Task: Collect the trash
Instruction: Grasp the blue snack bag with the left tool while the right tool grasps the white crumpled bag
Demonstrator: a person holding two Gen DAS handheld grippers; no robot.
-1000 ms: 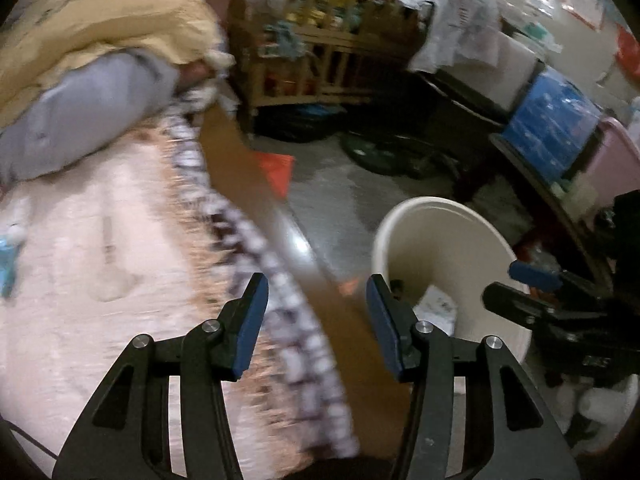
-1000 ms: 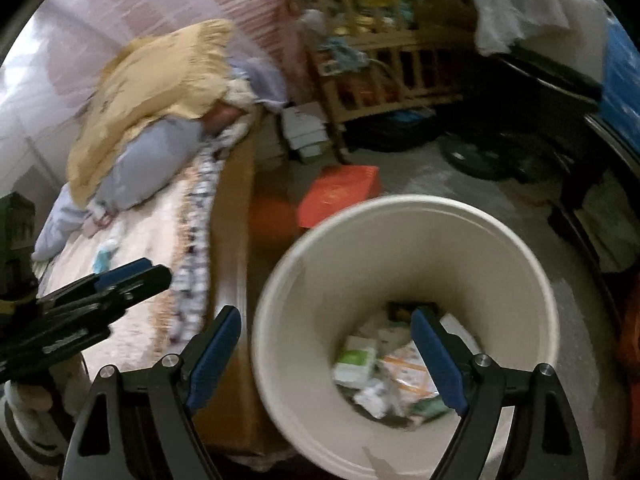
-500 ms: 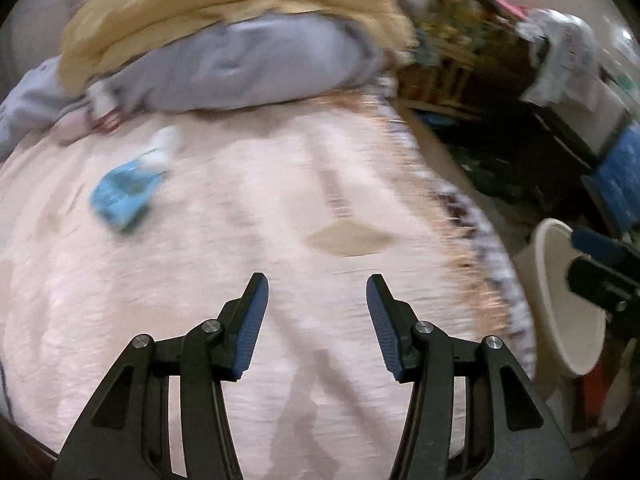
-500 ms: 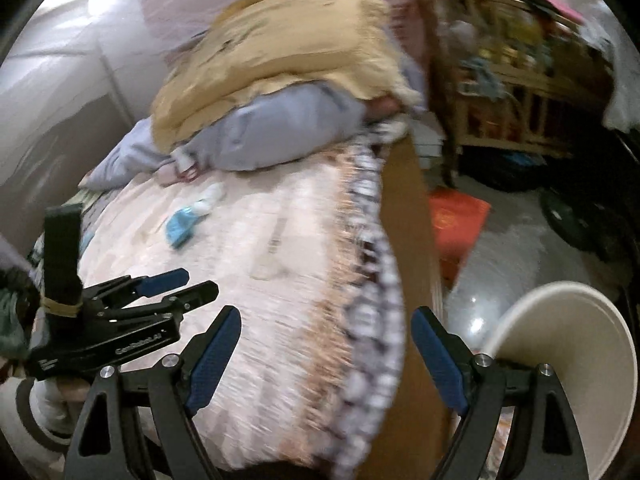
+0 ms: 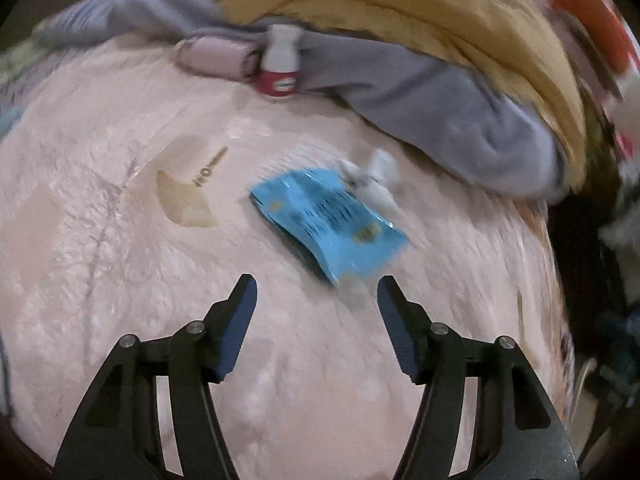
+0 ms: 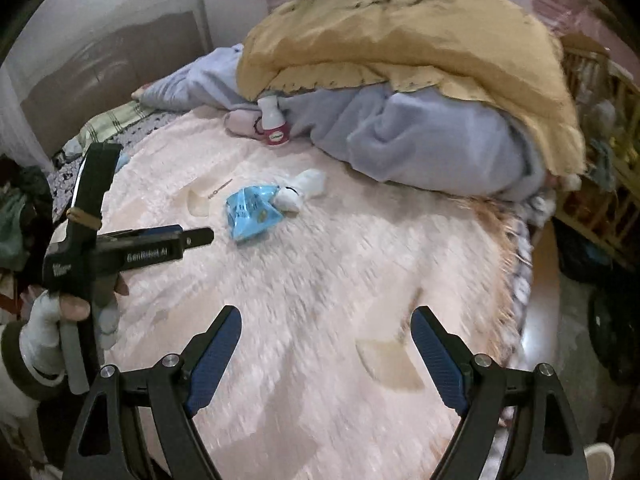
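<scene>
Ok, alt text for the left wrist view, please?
The open left gripper hovers near a crinkled blue plastic wrapper on a pink fuzzy blanket, with crumpled white tissue touching the wrapper's far edge.

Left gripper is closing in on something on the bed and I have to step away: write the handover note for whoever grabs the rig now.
Left gripper: open, empty, just short of the blue wrapper on the pink blanket.
Right gripper: open, empty, over the blanket nearer the bed edge.
White crumpled wad touches the wrapper's far end.
Small red-and-white bottle stands against the grey bedding.
Done: nothing held yet.
Left: grab wrapper, then wad; bin is out of view now.
</scene>
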